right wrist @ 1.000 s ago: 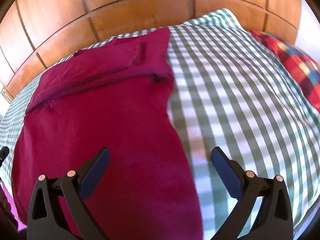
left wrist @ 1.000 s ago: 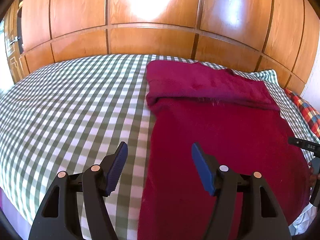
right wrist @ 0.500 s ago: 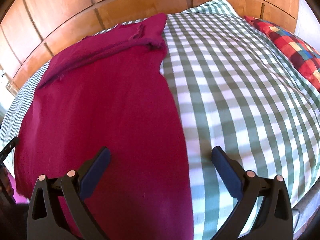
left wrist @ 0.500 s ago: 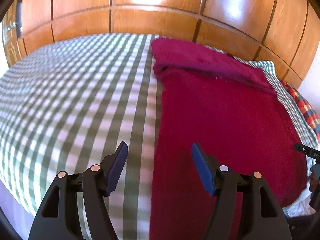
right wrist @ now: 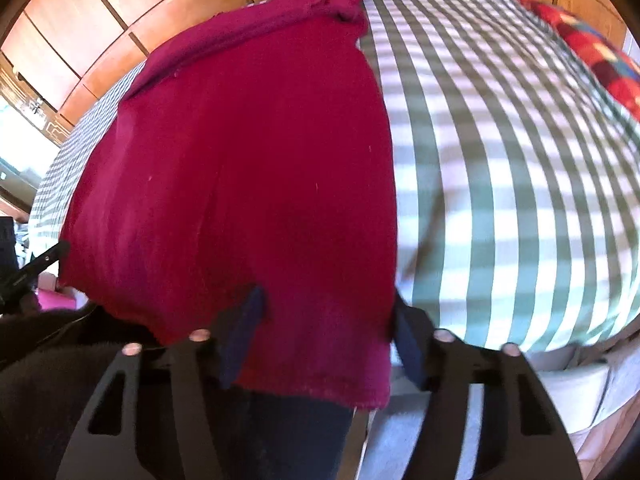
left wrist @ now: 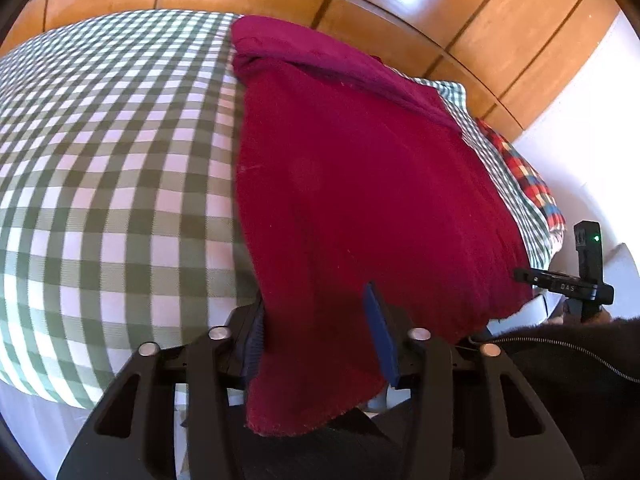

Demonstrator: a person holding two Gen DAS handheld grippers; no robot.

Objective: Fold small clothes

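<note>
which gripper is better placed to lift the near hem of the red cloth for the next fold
Neither alone: the left gripper straddles one near corner of the dark red knitted cloth, the right gripper the other. Both are open around the hem hanging off the green checked bed.

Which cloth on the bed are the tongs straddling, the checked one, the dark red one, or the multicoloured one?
The dark red garment: its near hem hangs between both tongs' fingers, while the green-checked sheet lies beneath and the multicoloured plaid cloth sits far off.

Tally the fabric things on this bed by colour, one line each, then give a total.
Dark red: 1, the garment lying on the bed, far end folded over
Green and white check: 1, the bedspread
Red, yellow and blue plaid: 1, the pillow at the bed's right side
Total: 3
</note>
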